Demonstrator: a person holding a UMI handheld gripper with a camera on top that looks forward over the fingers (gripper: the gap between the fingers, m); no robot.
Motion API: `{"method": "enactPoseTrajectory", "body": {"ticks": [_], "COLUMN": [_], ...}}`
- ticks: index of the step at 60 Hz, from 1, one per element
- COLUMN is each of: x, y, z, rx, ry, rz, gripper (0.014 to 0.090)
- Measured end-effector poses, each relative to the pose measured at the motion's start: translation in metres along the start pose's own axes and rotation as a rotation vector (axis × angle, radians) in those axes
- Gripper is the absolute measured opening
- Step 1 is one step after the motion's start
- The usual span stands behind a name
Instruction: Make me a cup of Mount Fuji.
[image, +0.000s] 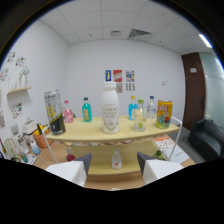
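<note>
My gripper stands open, its two dark fingertips apart with nothing between them. Beyond them a pale wooden shelf table carries drinks. A tall white bottle stands in the middle, straight ahead of the fingers. To its left stand a tall dark and yellow can, a pink bottle and a blue bottle. On the right are a blue bottle, a small clear bottle, a clear bottle and a yellow can.
A lower shelf holds a small bottle and a red item. A white rack with cups stands at the left. A dark chair and a brown door are at the right. Posters hang on the back wall.
</note>
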Motion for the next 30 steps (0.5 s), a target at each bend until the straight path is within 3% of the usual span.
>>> {"method": "enactPoseTrajectory", "body": {"ticks": [14,15,16,24,27,30], "x": [-0.016,-0.016,-0.016,-0.017,-0.016,-0.016], "y": [-0.092,-0.095,-0.097,-0.102,-0.096,-0.091], "z": [0.049,0.054,0.058,0.100,0.113,0.124], "rx": [0.074,0.077,0.080,0.095,0.075,0.060], "ry": [-0.040,-0.041,-0.041,-0.029,-0.025,-0.027], "rz": [0.038,0.035,0.030,-0.008,-0.006,-0.006], "gripper": [0.0852,0.0793,0.0853,0.0851,0.0837,0.0776]}}
